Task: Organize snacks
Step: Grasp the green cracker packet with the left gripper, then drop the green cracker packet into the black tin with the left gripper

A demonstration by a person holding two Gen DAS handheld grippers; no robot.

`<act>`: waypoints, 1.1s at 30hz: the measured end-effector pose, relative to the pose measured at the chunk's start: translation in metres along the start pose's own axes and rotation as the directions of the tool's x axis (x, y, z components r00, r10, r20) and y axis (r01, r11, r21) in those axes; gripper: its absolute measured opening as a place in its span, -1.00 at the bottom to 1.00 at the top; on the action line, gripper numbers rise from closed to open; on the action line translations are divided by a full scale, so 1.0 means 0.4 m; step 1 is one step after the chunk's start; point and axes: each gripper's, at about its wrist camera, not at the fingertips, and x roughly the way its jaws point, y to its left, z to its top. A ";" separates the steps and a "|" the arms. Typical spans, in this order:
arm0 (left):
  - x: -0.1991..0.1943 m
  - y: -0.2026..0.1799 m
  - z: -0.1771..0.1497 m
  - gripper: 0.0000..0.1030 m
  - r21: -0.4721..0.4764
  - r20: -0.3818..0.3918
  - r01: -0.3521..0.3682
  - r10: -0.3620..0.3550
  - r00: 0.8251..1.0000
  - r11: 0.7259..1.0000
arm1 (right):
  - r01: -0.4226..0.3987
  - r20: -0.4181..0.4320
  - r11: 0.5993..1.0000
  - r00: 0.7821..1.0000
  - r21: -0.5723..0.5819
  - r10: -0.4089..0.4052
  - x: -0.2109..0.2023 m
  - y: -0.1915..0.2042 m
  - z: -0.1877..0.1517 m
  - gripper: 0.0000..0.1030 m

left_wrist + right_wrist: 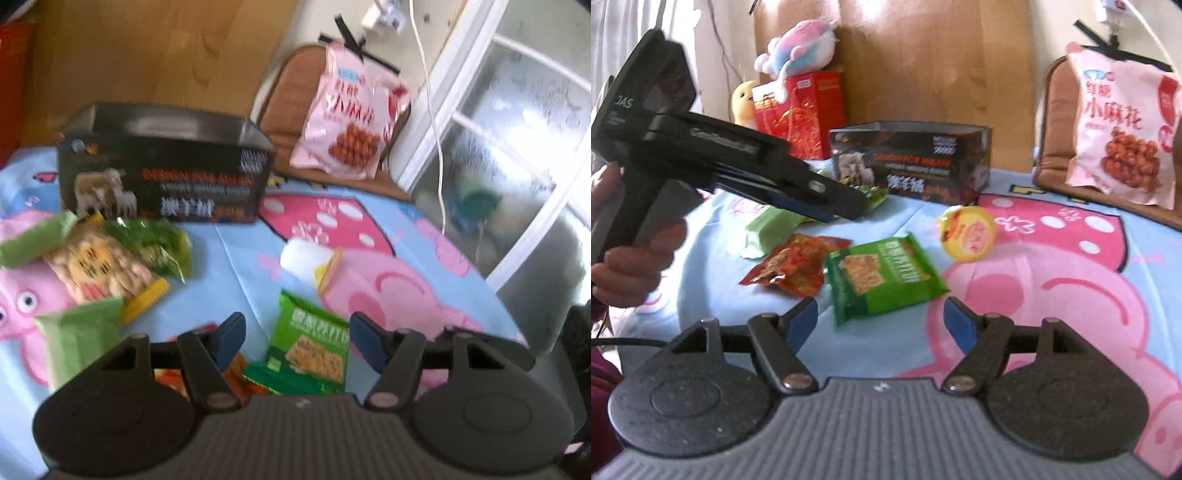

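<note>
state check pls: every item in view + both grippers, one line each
left hand-held gripper: open, empty
right hand-held gripper: open, empty
black box: upright, top open
green cracker packet: flat on the cloth, sealed
red packet: flat, crumpled, beside the green one
yellow-lidded cup: tipped on its side
pink bag: leaning upright on the chair cushion
pale green bar: lying flat, wrapped

Both grippers: black linkage arms, silver pivot screws, blue finger pads [803, 319], round black discs on a ribbed grey body. Left gripper [846, 206], seen side-on: black pistol-grip housing with white lettering (partly legible). Dark red sleeve [602, 373]; black cable beside it.
</note>
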 end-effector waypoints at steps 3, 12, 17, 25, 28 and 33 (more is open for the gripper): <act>0.034 0.005 -0.013 0.19 -0.017 -0.051 0.007 -0.008 0.999 1.000 | 0.003 -0.029 1.000 1.000 -0.022 -0.003 0.022 0.012 0.004 0.48; 0.034 0.003 -0.026 -0.19 -0.012 -0.070 0.050 -0.051 0.996 0.999 | 0.076 -0.019 0.994 0.997 -0.076 -0.078 0.051 0.023 0.011 0.14; -0.027 0.010 -0.038 -0.19 -0.022 -0.034 0.061 -0.062 0.997 0.998 | 0.029 0.003 0.996 1.000 -0.081 -0.029 0.030 0.027 0.023 0.04; -0.059 0.032 -0.003 -0.19 -0.041 0.024 0.073 -0.072 0.997 0.996 | 0.002 0.008 0.996 1.000 -0.091 -0.001 0.037 0.037 0.057 0.03; -0.105 0.036 0.046 -0.19 -0.020 0.110 0.074 -0.072 0.991 0.997 | 0.001 0.084 0.996 0.996 -0.091 0.007 0.023 0.035 0.106 0.03; -0.129 0.076 0.174 -0.19 0.009 0.226 -0.012 0.010 0.974 1.000 | -0.015 0.184 0.996 0.983 -0.087 0.031 0.074 0.018 0.228 0.03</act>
